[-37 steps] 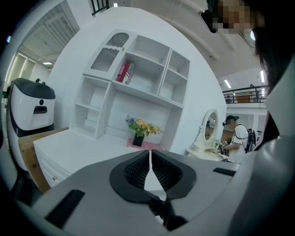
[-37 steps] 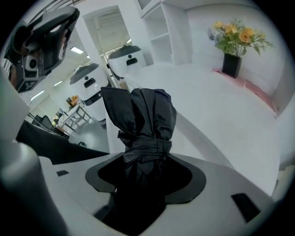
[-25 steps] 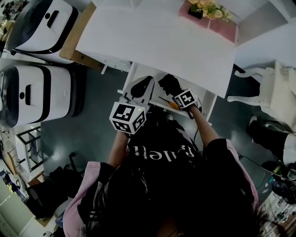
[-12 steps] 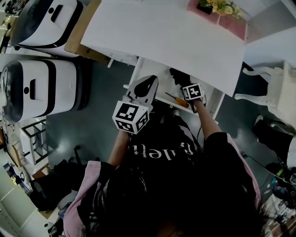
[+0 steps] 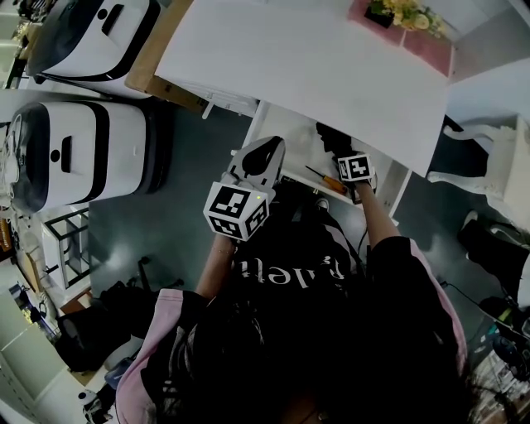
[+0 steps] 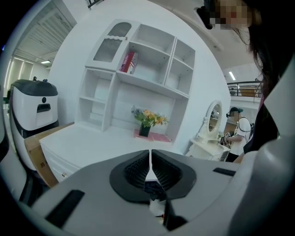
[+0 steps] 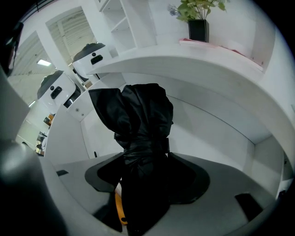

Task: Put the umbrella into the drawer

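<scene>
The black folded umbrella (image 7: pixel 140 120) is clamped between the jaws of my right gripper (image 7: pixel 143 161), its bundled fabric sticking out ahead into the white open drawer (image 7: pixel 221 138). In the head view the umbrella (image 5: pixel 330 137) lies over the drawer (image 5: pixel 291 147), just under the edge of the white desk top (image 5: pixel 306 66), with my right gripper (image 5: pixel 344 156) behind it. My left gripper (image 5: pixel 258 157) hovers at the drawer's left front corner; in its own view the left gripper (image 6: pixel 150 154) is shut with nothing between the jaws. An orange-handled screwdriver (image 5: pixel 329 177) lies in the drawer.
Two white and black machines (image 5: pixel 79 149) stand on the floor at the left, beside a cardboard box (image 5: pixel 161 70). A flower pot (image 5: pixel 389 12) on a pink mat sits at the desk's far side. White furniture (image 5: pixel 497 157) is at the right. A shelf unit (image 6: pixel 138 73) rises behind the desk.
My right gripper has carried the umbrella farther in over the drawer, toward the desk's edge. The left gripper has stayed near the drawer's left front corner.
</scene>
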Motion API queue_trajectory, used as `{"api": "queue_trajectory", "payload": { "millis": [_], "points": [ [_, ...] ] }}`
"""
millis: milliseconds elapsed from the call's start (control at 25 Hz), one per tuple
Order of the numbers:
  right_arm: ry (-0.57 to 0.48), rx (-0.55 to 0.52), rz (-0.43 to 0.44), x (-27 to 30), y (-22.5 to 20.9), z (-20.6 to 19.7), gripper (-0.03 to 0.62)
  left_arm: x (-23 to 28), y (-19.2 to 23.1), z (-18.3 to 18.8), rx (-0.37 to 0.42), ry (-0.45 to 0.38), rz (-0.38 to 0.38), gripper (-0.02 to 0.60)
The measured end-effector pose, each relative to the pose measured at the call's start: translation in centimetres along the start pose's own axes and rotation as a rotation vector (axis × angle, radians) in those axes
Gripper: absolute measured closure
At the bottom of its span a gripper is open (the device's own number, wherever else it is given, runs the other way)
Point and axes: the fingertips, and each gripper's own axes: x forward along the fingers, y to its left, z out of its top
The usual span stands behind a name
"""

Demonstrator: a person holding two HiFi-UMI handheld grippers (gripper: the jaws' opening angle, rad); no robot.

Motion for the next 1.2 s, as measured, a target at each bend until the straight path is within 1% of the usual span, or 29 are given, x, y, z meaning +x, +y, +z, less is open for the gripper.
{"api": "queue_trajectory", "payload": {
  "millis": [160,360,640,800,920,1200],
  "points": [
    [-0.007,-0.003,-0.001,-0.6,0.2,0.1,0.307,0.4,-0.5,0.3,0.006,-0.002,-0.02,0.555],
    [-0.089,0.048,0.03,-3.6,0.3,1.2,0.307,1.1,-1.9,0.2,0.013,0.002,-0.058,0.554],
    [-0.272,0.051,0.106,-10.0,2.7,3.2,0.309,2.1,-4.4,0.4,0.025,0.002,-0.111,0.554],
    [-0.4,0.081,0.146,-14.7,4.0,4.5,0.309,2.1,-6.1,0.5,0.032,-0.004,-0.131,0.554],
    [-0.491,0.077,0.155,-18.5,4.6,5.3,0.309,2.0,-7.5,0.5,0.036,-0.011,-0.141,0.555],
    [-0.662,0.007,0.157,-27.1,5.8,5.7,0.309,1.1,-11.1,0.9,0.041,-0.053,-0.155,0.555]
  ]
}}
